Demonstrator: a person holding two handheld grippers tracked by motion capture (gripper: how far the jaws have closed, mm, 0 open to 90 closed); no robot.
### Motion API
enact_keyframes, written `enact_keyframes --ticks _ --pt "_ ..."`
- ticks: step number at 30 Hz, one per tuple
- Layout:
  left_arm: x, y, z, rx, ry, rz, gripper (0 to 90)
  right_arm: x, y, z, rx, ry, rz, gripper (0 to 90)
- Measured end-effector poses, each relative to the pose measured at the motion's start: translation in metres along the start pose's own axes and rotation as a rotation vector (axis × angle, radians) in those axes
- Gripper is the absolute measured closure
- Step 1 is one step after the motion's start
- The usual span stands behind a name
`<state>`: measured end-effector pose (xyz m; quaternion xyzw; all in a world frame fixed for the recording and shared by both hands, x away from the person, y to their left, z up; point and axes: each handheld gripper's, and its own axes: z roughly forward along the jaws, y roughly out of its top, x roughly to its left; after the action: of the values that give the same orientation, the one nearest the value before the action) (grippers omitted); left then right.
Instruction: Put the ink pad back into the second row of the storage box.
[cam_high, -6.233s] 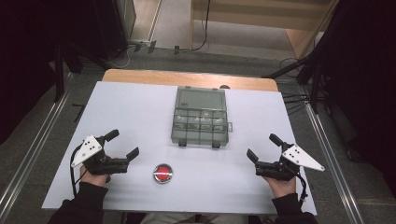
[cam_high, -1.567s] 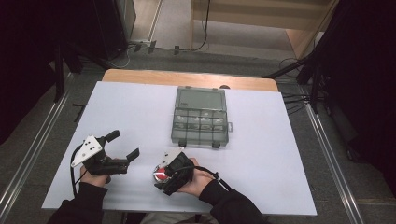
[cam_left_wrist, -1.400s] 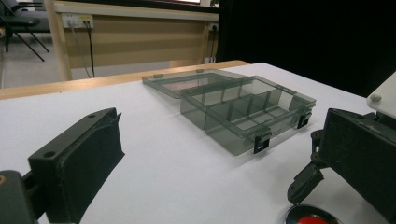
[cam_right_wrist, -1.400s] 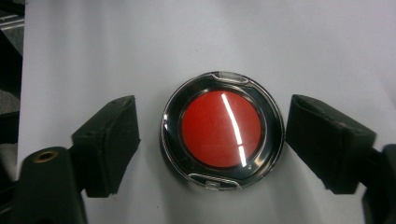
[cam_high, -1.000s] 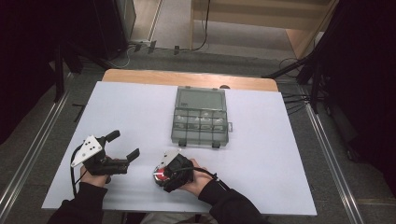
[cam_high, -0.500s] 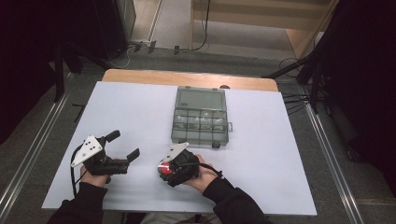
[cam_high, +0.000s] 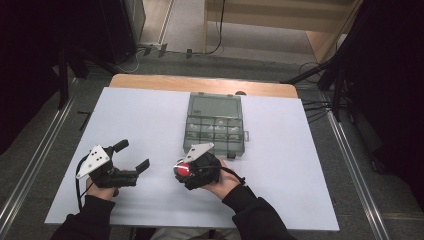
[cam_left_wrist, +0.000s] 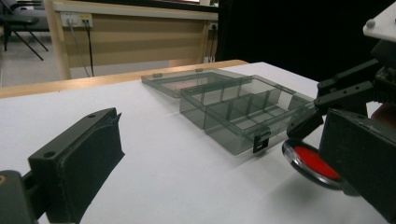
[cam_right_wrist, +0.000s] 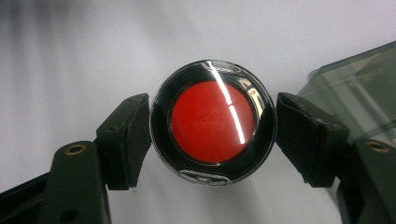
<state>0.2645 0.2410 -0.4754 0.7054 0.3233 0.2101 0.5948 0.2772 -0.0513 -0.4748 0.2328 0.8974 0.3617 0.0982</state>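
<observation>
A round black disc with a red centre sits between the jaws of my right gripper, which is shut on its rim. The left gripper view has the disc tilted just above the white table, with a shadow under it. A smoky clear compartment box lies open right behind the disc; its corner is close beside the right jaw. My left gripper stands open at the front left with nothing between its jaws.
The box lid lies flat toward the table's far edge, where a wooden strip runs. Metal rails flank the table on both sides. Bare white surface lies left and right of the box.
My right gripper came from the front right to the disc, shut on it, and has now lifted it slightly toward the box. The left gripper has stayed in place.
</observation>
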Motion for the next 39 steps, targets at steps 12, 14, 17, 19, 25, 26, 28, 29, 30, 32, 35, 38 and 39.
enact_keyframes --ticks 12,14,17,19,25,26,28,29,30,32,35,38,39 --pt "0.000 0.000 0.000 0.000 0.002 -0.003 0.0 -0.021 0.003 -0.019 -0.037 -0.082 0.043 30.2" --pt "0.000 0.000 0.000 -0.001 0.003 -0.005 0.0 -0.027 0.002 -0.023 -0.044 -0.098 0.062 30.2" --pt "0.001 0.000 0.000 -0.001 0.002 -0.006 0.0 -0.036 0.000 -0.028 -0.049 -0.121 0.079 30.1" --pt "0.000 0.000 0.000 0.000 0.003 -0.006 0.0 -0.043 -0.001 -0.031 -0.055 -0.131 0.105 30.1" --pt "0.001 0.000 0.000 -0.005 0.003 -0.010 0.0 -0.059 -0.006 -0.038 -0.061 -0.169 0.152 30.1" --pt "0.001 0.000 0.000 -0.005 0.003 -0.011 0.0 -0.061 -0.007 -0.039 -0.063 -0.171 0.160 30.1" --pt "0.001 0.000 0.000 -0.005 0.003 -0.010 0.0 -0.067 -0.010 -0.041 -0.062 -0.182 0.175 30.1" --pt "0.001 0.000 0.000 -0.005 0.003 -0.011 0.0 -0.069 -0.011 -0.042 -0.062 -0.188 0.184 30.1" --pt "0.001 0.000 0.000 -0.005 0.003 -0.012 0.0 -0.071 -0.011 -0.043 -0.061 -0.191 0.188 30.1" --pt "0.001 0.000 0.000 -0.005 0.003 -0.011 0.0 -0.075 -0.013 -0.045 -0.061 -0.201 0.202 30.1" --pt "0.001 0.000 0.000 -0.005 0.004 -0.011 0.0 -0.081 -0.016 -0.047 -0.060 -0.214 0.216 30.1" --pt "0.001 0.000 0.000 -0.005 0.004 -0.011 0.0 -0.086 -0.019 -0.049 -0.051 -0.238 0.222 30.1" --pt "0.001 0.000 0.000 -0.005 0.004 -0.011 0.0 -0.089 -0.022 -0.050 -0.049 -0.245 0.230 30.1"
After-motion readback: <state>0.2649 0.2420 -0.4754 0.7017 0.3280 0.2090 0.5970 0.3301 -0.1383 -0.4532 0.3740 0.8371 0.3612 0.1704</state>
